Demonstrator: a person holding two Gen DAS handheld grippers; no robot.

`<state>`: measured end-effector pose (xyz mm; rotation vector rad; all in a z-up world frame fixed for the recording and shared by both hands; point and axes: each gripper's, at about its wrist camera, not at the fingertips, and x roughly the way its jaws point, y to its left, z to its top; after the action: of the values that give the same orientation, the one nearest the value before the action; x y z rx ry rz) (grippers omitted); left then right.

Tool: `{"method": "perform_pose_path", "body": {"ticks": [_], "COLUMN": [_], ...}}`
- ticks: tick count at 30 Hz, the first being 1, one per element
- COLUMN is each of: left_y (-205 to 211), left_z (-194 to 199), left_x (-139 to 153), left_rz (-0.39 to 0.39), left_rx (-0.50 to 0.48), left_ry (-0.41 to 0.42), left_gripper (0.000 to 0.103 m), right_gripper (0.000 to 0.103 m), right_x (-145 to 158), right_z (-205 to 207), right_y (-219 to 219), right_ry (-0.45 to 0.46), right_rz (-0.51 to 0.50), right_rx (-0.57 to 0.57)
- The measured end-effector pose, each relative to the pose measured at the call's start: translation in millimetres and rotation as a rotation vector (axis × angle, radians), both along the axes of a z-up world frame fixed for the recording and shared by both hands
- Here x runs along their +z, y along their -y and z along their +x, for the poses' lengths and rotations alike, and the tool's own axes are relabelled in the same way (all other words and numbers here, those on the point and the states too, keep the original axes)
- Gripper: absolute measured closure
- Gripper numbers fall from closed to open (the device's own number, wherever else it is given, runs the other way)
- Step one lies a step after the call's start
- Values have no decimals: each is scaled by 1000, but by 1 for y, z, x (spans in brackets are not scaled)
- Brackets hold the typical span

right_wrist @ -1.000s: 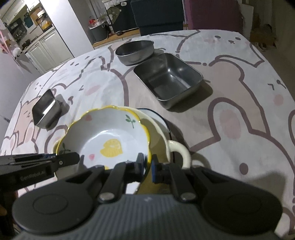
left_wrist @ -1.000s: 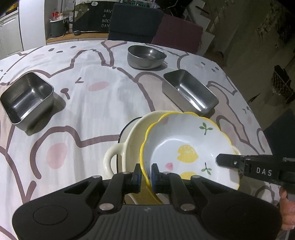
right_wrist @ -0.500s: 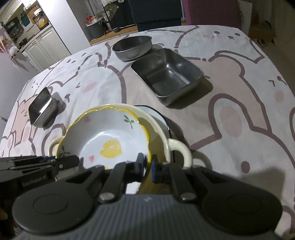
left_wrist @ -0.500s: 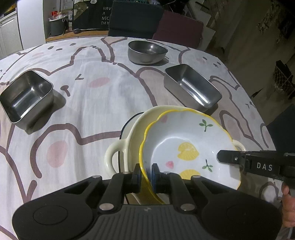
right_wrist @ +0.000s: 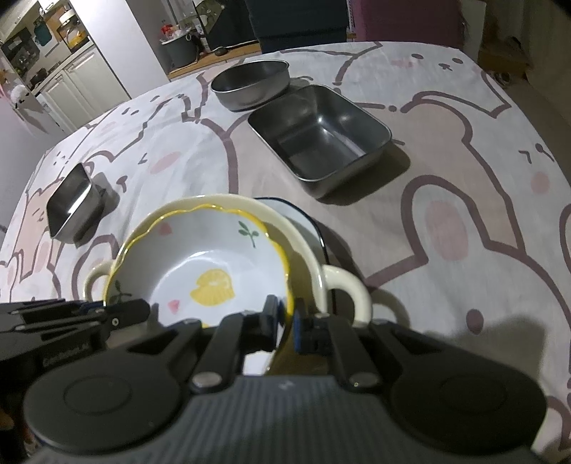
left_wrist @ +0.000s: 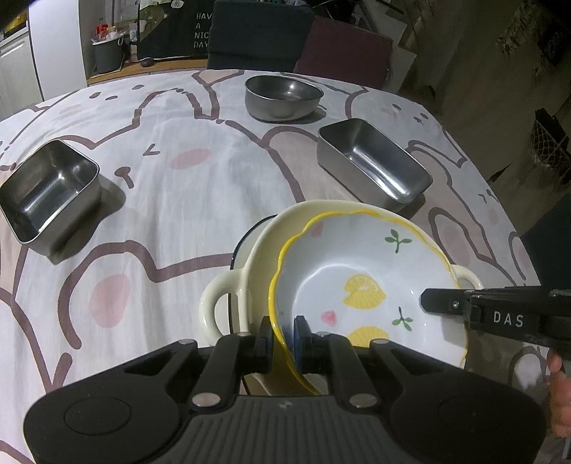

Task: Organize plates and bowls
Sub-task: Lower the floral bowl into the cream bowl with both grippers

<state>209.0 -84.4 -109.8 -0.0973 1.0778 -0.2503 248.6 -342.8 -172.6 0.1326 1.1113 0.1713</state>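
A white lemon-print bowl with a wavy yellow rim [left_wrist: 360,282] [right_wrist: 207,264] hangs tilted inside a cream two-handled bowl [left_wrist: 249,264] [right_wrist: 342,285]. My left gripper [left_wrist: 282,339] is shut on the lemon bowl's near left rim. On the opposite rim my right gripper [right_wrist: 285,321] is shut as well; it reaches in from the right in the left wrist view [left_wrist: 442,303]. Under the cream bowl lies a dark-rimmed plate [right_wrist: 310,221], mostly hidden.
A bunny-print cloth [left_wrist: 178,178] covers the table. On it stand a round steel bowl [left_wrist: 283,96] [right_wrist: 251,84], a long steel tray [left_wrist: 374,167] [right_wrist: 321,135] and a square steel tin [left_wrist: 46,192] [right_wrist: 71,203]. Chairs [left_wrist: 260,32] stand at the far edge.
The lemon bowl has sunk slightly into the cream bowl, with both grippers still clamped on its rim. Nothing else has shifted.
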Motion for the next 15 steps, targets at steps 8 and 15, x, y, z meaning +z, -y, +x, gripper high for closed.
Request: {"method": "perform_pose_path", "body": {"ticks": [8, 15], "left_y": [2, 2], "left_z": [0, 0], "left_x": [0, 0], "left_rz": [12, 13], "left_rx": [-2, -5], "left_ry": [10, 12], "left_gripper": [91, 91], "right_gripper": [92, 91], "right_x": [-1, -1], "right_z": [2, 2], "right_y": [-1, -2], "right_ry": [-1, -1], "right_rz": [-6, -8], "right_rx": [-5, -6]}}
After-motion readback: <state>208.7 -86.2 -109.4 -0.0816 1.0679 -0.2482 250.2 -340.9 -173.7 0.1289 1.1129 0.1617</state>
